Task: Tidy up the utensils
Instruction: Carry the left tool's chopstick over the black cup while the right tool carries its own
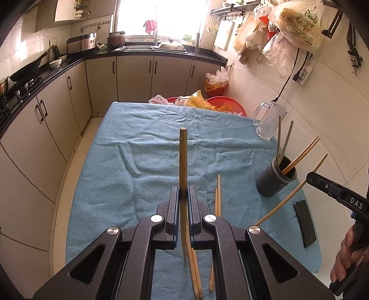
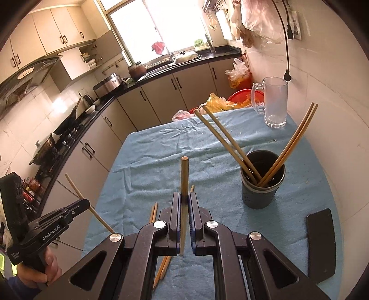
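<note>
Reading the visible lettering first: "DAS" is printed in white on the right gripper (image 2: 183,196) body in the left wrist view, and "GenRobot.AI" on the left gripper (image 1: 183,190) body in the right wrist view; print on the hanging yellow plastic bag (image 1: 299,20) is too small to read. Each gripper is closed on one round light wooden chopstick: the left one's (image 1: 183,159) and the right one's (image 2: 184,177) both stand between the jaws and project forward. Further loose wooden chopsticks (image 1: 218,196) lie on the wrinkled blue cloth covering the table (image 1: 138,150), near its front edge. A dark grey cylindrical utensil holder (image 2: 261,184) stands toward the right edge, holding four chopsticks leaning outward. Behind it stands a clear glass mug with handle (image 2: 274,101); just beside it lies a flat black phone (image 2: 320,242). Most of the cloth's centre and left side lies bare.
</note>
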